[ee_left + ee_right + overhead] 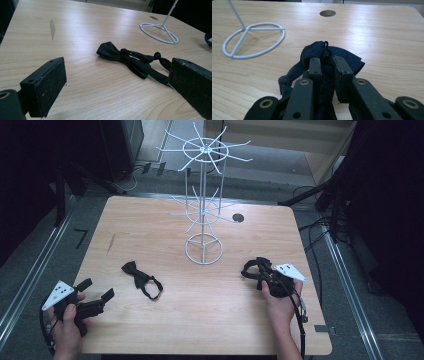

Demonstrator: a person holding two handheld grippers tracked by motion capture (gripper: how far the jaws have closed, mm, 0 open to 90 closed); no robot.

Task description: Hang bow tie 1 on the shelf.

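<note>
A black bow tie (142, 279) lies flat on the wooden table (150, 220), left of centre; in the left gripper view the same bow tie (130, 61) rests just ahead of the jaws. My left gripper (96, 290) stands open near the table's front left corner, apart from it. My right gripper (261, 272) is shut on a second, dark navy bow tie (319, 53), which bunches around the closed jaws in the right gripper view. A white wire display stand (203, 195) with radiating hooks rises at the table's middle back, its ring base (253, 40) to the left of the held tie.
A round cable hole (238, 218) sits in the table behind the stand. A dark scuff mark (110, 243) marks the left part of the tabletop. Cables and dark frames (320, 225) surround the table on the floor.
</note>
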